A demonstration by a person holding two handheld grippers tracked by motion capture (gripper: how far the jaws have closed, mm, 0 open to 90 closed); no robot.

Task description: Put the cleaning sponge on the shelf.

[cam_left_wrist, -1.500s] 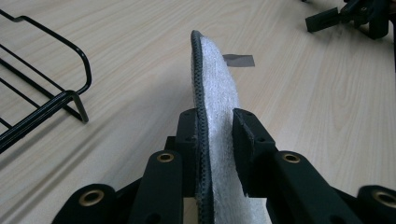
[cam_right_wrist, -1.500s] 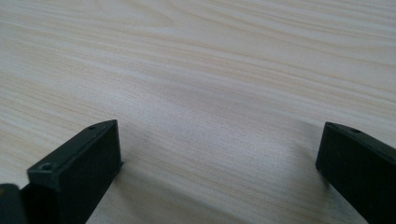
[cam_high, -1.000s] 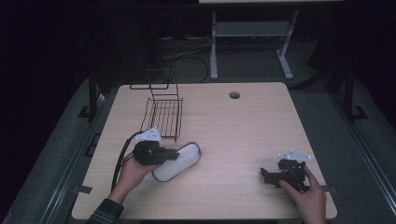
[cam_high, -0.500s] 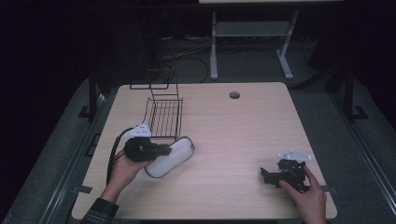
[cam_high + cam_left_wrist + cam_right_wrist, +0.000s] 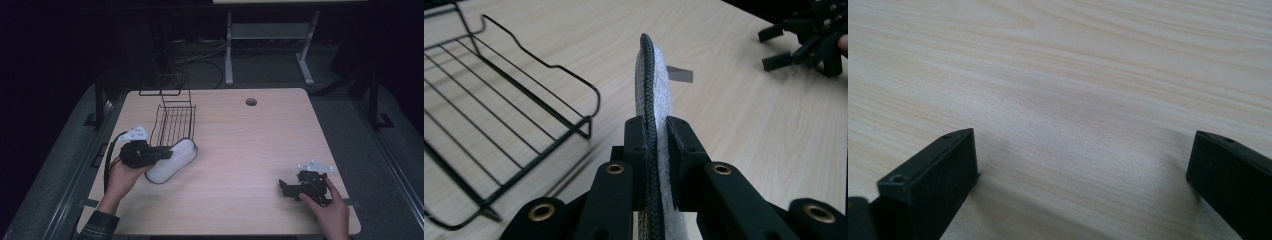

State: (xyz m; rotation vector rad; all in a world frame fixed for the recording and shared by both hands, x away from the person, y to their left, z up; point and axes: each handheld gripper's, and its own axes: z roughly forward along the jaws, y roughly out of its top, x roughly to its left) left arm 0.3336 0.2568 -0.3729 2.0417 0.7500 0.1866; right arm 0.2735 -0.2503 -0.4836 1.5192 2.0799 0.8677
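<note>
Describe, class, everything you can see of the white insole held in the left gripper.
The insole is a flat, foot-shaped pad, white and fuzzy on its faces, with a dark stitched border around its rim. It looks like felt or fleece. In the left gripper view it stands on edge, pinched at one end between the fingers of the left gripper. It sits just in front of the wire rack, over the wooden table.

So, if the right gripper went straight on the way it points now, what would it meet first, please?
Probably nothing soon: the right gripper, jaws open, points left over bare table. Much farther along lie the insole and left gripper, though depth is unclear.
</note>
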